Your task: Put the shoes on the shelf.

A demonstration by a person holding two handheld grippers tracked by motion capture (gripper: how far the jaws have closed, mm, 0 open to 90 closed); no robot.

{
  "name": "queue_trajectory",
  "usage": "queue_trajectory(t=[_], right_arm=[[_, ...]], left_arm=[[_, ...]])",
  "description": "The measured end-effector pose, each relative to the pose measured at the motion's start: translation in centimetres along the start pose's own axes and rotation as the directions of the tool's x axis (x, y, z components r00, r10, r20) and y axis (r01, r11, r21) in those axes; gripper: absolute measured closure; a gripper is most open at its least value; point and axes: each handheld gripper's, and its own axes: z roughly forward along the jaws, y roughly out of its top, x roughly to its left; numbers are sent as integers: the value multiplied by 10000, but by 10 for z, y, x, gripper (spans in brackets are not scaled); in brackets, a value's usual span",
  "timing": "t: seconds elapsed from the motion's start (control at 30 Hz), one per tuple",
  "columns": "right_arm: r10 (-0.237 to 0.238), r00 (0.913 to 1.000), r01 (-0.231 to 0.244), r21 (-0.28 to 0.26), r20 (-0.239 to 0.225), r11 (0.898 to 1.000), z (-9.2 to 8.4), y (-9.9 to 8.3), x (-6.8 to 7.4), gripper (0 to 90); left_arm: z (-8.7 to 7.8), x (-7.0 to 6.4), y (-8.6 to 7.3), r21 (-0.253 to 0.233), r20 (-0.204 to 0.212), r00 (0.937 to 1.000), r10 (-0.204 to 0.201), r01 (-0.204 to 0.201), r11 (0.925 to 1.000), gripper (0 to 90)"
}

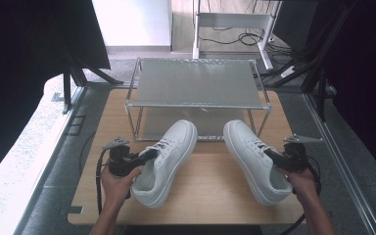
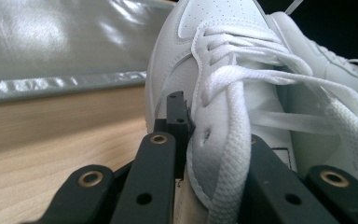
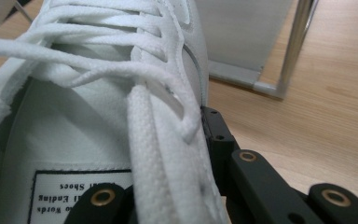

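Two white lace-up sneakers lie on the wooden table [image 1: 210, 198], toes toward a metal shoe rack [image 1: 196, 81]. The left shoe [image 1: 169, 159] angles to the right, and the right shoe [image 1: 252, 156] angles to the left. My left gripper [image 1: 149, 155] is shut on the left shoe's outer side wall by the laces; in the left gripper view that wall [image 2: 214, 140] is pinched between the black jaws. My right gripper [image 1: 273, 156] is shut on the right shoe's outer side wall [image 3: 182, 154], with one jaw inside the shoe above the tongue label [image 3: 74, 191].
The two-tier rack stands just beyond the toes; its lower shelf [image 2: 51, 42] and a chrome leg [image 3: 298, 42] are close. Bare wood lies between the shoes and at the front edge. Dark frames and cables surround the table.
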Motion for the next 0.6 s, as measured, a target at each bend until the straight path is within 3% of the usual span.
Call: queue_trajectory(t=[0.13,0.23,0.47,0.6], right_arm=[[278,9981,-294,-290,-546,9991,-3,1,3,875],[336,9969,-366,-414,-705,9985,-4,1,5,875],[445,9923,-525,-670,-1157,9964,-9,5,9,875],[579,9851,-747,-1002,-1618,9922,-15,9,13,875]], left_arm=[[-2,1,2,-244,299,9994,-184,192,9995,841],[-4,1,2,-315,352,9991,-215,226,9993,842],[-10,-4,9,-569,924,9953,-282,335,9978,842],[-13,-10,16,-732,1260,9919,-154,248,9970,842]])
